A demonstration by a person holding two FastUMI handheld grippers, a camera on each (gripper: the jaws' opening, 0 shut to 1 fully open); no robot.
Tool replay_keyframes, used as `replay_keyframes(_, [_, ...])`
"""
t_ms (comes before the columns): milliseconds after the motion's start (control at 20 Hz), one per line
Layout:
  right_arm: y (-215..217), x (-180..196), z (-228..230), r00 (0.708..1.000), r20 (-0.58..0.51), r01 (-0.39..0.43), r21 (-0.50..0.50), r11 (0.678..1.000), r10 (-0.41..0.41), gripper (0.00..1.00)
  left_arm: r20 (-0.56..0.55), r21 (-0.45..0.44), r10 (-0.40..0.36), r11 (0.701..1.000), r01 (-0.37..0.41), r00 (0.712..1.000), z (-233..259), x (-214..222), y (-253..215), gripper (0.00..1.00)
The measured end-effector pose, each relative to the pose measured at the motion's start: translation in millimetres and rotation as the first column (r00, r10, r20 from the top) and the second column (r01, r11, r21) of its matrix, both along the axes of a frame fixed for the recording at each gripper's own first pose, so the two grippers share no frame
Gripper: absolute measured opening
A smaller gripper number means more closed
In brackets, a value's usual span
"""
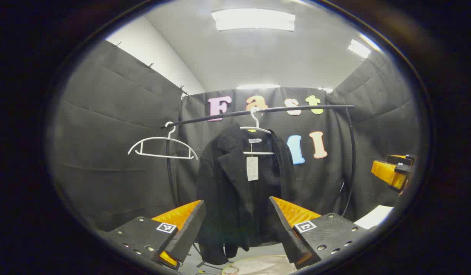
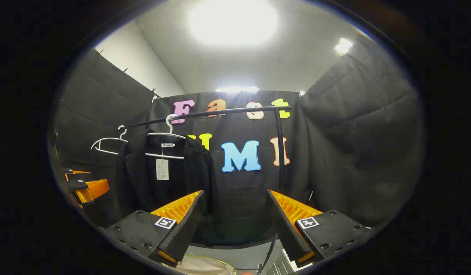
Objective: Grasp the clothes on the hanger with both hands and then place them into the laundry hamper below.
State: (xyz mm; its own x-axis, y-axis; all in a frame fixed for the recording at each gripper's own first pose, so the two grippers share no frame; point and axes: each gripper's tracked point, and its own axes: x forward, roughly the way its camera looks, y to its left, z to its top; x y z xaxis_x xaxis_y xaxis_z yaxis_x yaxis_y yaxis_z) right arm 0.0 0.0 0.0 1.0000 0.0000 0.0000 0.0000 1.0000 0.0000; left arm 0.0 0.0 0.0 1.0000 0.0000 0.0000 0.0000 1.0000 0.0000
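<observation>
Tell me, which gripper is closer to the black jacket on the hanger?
Left, probably. The left gripper faces the black jacket head-on, jaws open, not touching. The right gripper points beside it toward the booth wall, jaws open, the jacket off to its left.

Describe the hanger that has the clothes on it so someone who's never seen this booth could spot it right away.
Look at the dark rail running across the back of the booth. Two white hangers hook over it; take the loaded hanger, which sits nearer the middle of the rail. Unlike the bare hanger beside it, it carries a black jacket with a white paper tag dangling at the collar.
</observation>
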Motion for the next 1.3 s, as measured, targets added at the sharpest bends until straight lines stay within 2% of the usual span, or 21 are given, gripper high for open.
replay_keyframes(250, [0, 9, 11, 1.000, -0.016, 0.018, 0.027, 0.999, -0.018, 0.96, 0.022, 0.031, 0.000, 1.000, -0.001, 1.000, 15, 11, 9, 0.95])
replay_keyframes(500, [-1, 21, 33, 0.999, 0.021, 0.032, 0.024, 0.999, -0.033, 0.99, 0.023, 0.021, 0.007, 1.000, -0.007, 1.000, 28, 19, 17, 0.96])
replay_keyframes(750, [2, 29, 27, 0.999, 0.019, 0.025, 0.027, 0.999, -0.026, 0.96, -0.005, 0.010, 0.023, 1.000, -0.023, 1.000, 25, 26, 22, 0.96])
replay_keyframes(1000, [2, 37, 18, 1.000, 0.005, 0.012, 0.034, 0.999, -0.012, 0.99, -0.024, 0.014, 0.052, 0.999, -0.052, 0.998, 20, 30, 28, 0.96])
replay_keyframes(1300, [11, 48, 17, 1.000, 0.014, 0.003, 0.018, 1.000, -0.003, 0.99, -0.035, -0.005, 0.045, 0.999, -0.045, 0.998, 13, 42, 29, 0.96])
